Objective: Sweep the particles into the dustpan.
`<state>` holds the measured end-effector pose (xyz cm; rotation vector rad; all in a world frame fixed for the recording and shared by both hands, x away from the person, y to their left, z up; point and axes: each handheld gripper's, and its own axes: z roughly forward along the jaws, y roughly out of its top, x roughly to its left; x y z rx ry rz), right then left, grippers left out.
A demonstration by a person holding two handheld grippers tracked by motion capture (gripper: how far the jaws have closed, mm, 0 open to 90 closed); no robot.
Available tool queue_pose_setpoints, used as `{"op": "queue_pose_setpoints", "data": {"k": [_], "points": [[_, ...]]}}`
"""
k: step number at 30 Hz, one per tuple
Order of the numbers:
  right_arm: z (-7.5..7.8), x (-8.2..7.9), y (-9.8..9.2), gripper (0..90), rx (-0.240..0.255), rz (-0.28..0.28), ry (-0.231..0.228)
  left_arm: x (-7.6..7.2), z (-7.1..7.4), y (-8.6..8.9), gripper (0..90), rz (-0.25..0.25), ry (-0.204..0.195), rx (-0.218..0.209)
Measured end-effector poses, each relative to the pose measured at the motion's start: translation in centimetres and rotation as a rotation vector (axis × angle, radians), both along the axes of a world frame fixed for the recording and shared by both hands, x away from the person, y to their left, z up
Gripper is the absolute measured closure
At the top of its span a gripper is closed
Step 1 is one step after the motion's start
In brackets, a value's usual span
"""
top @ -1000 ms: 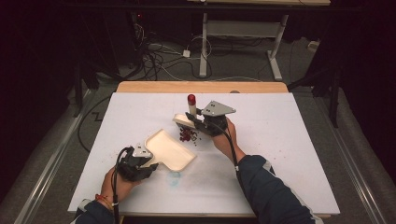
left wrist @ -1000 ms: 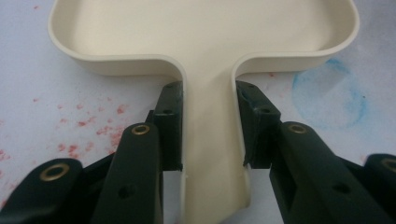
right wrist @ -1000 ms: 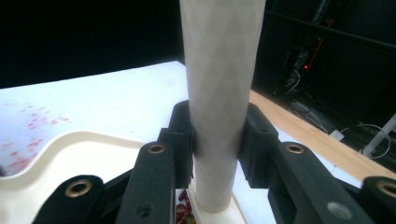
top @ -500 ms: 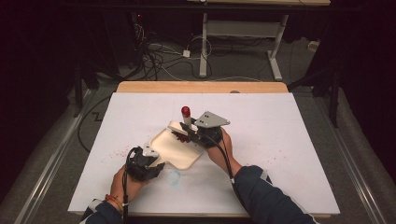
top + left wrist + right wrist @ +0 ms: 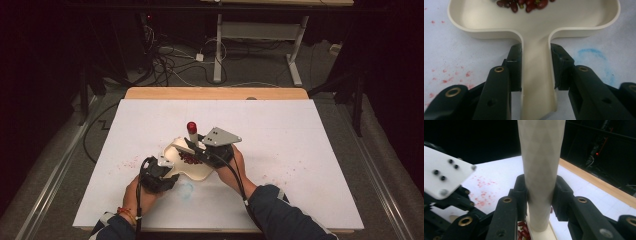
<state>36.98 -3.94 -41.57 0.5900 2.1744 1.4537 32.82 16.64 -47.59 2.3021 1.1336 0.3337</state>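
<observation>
Left tool: I have it clenched on the flat handle of the cream dustpan, one jaw on each edge.
Dustpan: lies on the white surface, near its front middle, handle toward me.
Contents: dark red beans heaped at the pan's far side.
Right tool: I hold it clamped on the pale handle of a brush, red-capped in the high view.
Brush: upright over the pan, foot among the beans; bristles hidden, possibly a scraper.
Surface marks: red specks; a blue smudge beside the handle.
</observation>
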Motion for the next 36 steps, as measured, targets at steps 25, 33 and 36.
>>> {"op": "queue_pose_setpoints", "data": {"k": [25, 33, 36], "points": [[4.0, 2.7, -3.0, 70.2, 0.056, -0.035, -0.046, 0.3, -0.4, 1.0, 63.3, -0.031, -0.009, 0.000], [2.6, 6.3, -3.0, 70.3, -0.006, -0.120, -0.069, 0.9, -0.5, 1.3, 63.3, -0.039, 0.009, -0.010], [1.8, 7.6, -2.2, 70.3, -0.034, -0.148, -0.090, 0.9, -0.4, 1.7, 63.3, -0.040, 0.012, -0.018]]}}
